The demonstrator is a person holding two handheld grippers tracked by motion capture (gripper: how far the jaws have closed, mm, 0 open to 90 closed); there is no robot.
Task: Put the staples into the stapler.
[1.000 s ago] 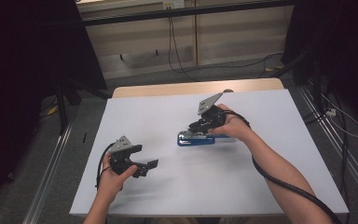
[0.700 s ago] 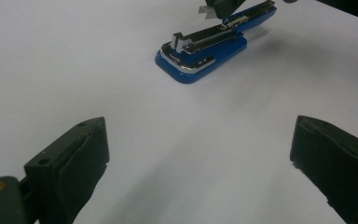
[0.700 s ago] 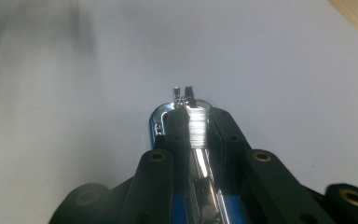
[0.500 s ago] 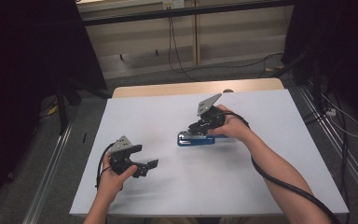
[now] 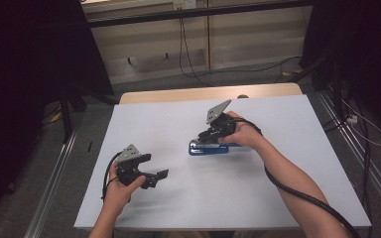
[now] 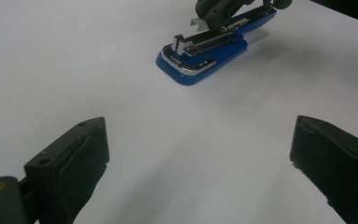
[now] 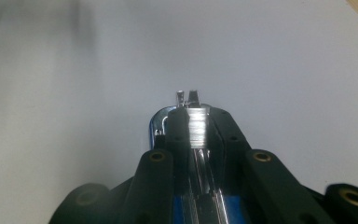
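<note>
Nothing has shifted since the earlier frame: right gripper (image 5: 209, 136) stays clamped on the metal top arm of the blue stapler (image 5: 209, 148), mid white table (image 5: 278, 198). Left gripper (image 5: 159, 177) hovers nearby, jaws wide apart, empty.

White-topped table (image 5: 278, 198) with a wooden far edge, a blue stapler (image 5: 207, 148) lying near its middle.

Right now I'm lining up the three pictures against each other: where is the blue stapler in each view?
High view: blue stapler lies mid-table, under the right gripper.
Left gripper view: upper middle, beyond the open jaws.
Right gripper view: bottom centre, clamped between the jaws.
Shared landmark: the white tabletop around it.
</note>
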